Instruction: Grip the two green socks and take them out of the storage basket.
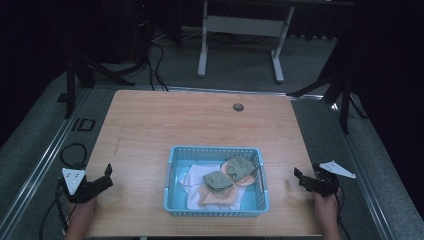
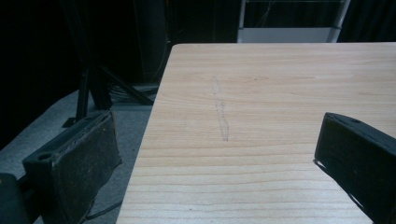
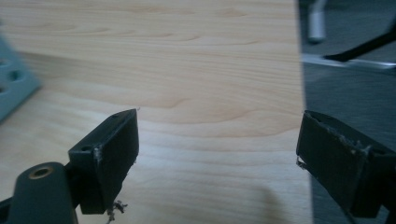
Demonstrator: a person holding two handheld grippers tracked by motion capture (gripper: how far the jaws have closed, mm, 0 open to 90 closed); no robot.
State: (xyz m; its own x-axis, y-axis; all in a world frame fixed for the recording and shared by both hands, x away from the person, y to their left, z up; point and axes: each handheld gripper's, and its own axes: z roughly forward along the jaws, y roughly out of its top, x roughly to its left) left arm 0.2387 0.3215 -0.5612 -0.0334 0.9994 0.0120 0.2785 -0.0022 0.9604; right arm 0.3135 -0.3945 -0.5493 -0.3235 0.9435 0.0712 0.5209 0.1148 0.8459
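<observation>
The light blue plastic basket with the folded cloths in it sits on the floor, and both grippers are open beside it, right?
Not quite. The light blue plastic basket holding the folded cloths sits on the wooden table, not the floor, as the high view shows. The left gripper and right gripper are indeed open beside it.

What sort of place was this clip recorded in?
Probably a lab or recording studio, not a home: a bare wooden table on grey carpet, dark curtains all round, black stands beside it, and cables trailing across the floor.

Basket (image 1: 216, 155) with cloths (image 1: 220, 181) sits on table (image 1: 200, 115) between left claw (image 1: 106, 175) and right claw (image 1: 299, 177), well apart from both.
</observation>
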